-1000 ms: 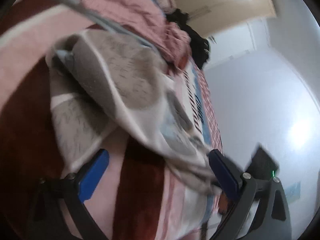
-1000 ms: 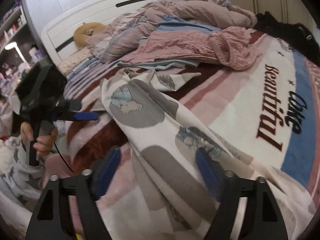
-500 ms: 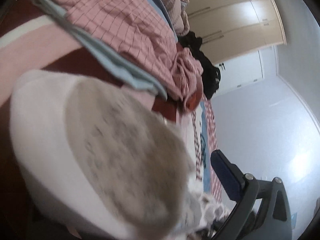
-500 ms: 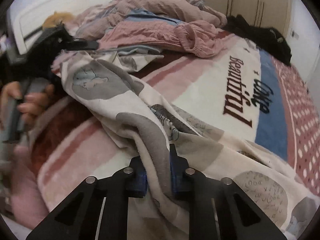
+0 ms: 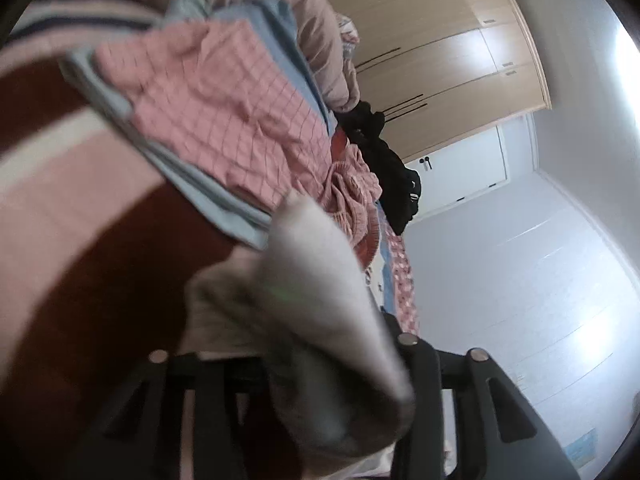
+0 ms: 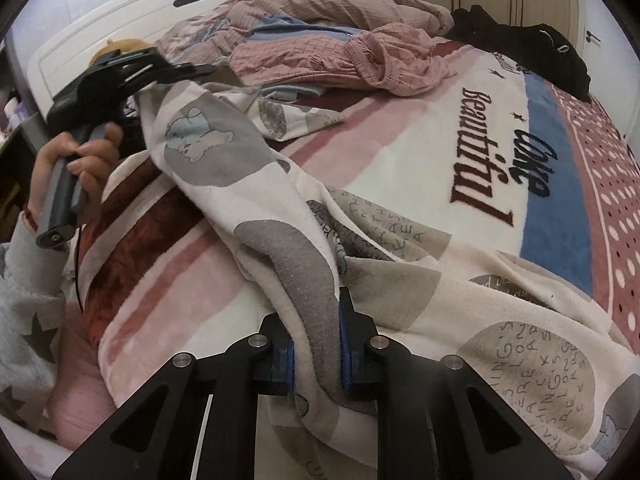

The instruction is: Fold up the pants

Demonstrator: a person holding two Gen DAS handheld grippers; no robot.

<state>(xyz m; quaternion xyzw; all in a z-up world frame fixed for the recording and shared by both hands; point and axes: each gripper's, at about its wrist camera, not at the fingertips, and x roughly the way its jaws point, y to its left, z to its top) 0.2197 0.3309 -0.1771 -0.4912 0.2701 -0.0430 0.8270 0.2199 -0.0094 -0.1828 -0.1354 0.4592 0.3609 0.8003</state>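
Note:
The pants (image 6: pixel 240 184) are cream with grey circles and cartoon prints, lying crumpled across the striped blanket (image 6: pixel 400 152). My right gripper (image 6: pixel 316 344) is shut on a fold of the pants near the bed's front edge. My left gripper (image 6: pixel 160 72) is shut on the pants' other end and holds it lifted at the left, so the cloth stretches between the two. In the left wrist view the gripped cloth (image 5: pixel 320 320) is blurred and bunched over the left gripper (image 5: pixel 320 380), hiding its fingertips.
A pile of pink checked and light blue clothes (image 6: pixel 340 52) lies behind the pants; it also shows in the left wrist view (image 5: pixel 224 120). A black garment (image 6: pixel 532 48) lies at the far right of the bed. A white headboard (image 6: pixel 132 12) and wooden wardrobe (image 5: pixel 440 52) stand beyond.
Both grippers went from open to shut on the pants. The left gripper has then lifted its end of the cloth up off the blanket.

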